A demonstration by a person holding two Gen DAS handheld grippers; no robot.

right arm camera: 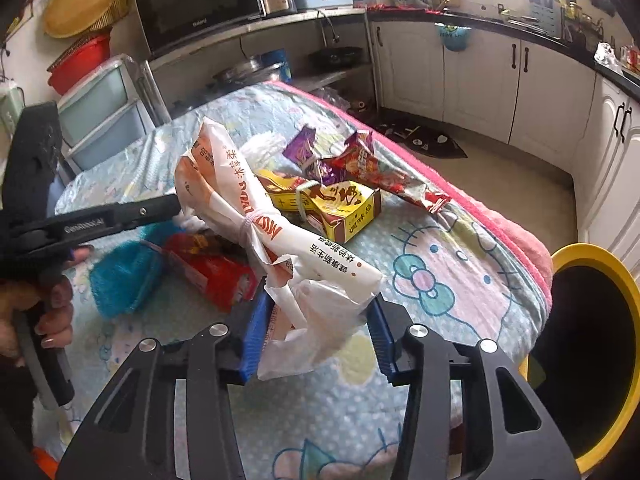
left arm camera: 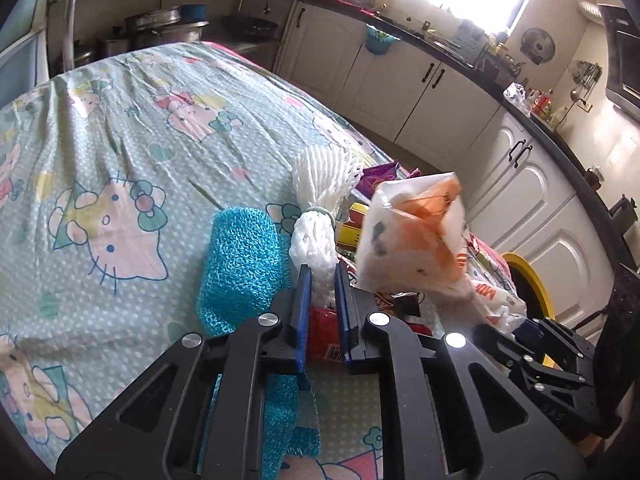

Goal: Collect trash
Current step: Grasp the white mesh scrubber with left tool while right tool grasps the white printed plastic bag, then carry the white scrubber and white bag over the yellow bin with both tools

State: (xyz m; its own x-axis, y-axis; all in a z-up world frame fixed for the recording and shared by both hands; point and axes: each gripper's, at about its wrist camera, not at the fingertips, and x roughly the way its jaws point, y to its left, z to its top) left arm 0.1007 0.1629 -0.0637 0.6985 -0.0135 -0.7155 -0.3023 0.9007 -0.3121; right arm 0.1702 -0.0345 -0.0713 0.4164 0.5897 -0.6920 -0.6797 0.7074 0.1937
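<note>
My left gripper [left arm camera: 322, 274] is shut on the tied lower end of a white foam net [left arm camera: 320, 184] on the Hello Kitty tablecloth [left arm camera: 120, 140]. From the right wrist view, the left gripper [right arm camera: 174, 202] reaches in from the left beside the bag. My right gripper [right arm camera: 320, 300] has its blue pads pressed on the crumpled bottom of a white and orange plastic bag [right arm camera: 240, 200], which stands up tilted over the litter. The bag [left arm camera: 412, 232] is blurred in the left wrist view.
A teal mesh scrubber [left arm camera: 244, 264] and a red packet [right arm camera: 208, 276] lie by the left fingers. A yellow carton [right arm camera: 340, 208], purple wrappers [right arm camera: 302, 148] and a red wrapper [right arm camera: 384, 176] lie beyond. A yellow-rimmed black bin [right arm camera: 592, 320] stands off the table's right edge. A hand [right arm camera: 52, 312] holds the left handle.
</note>
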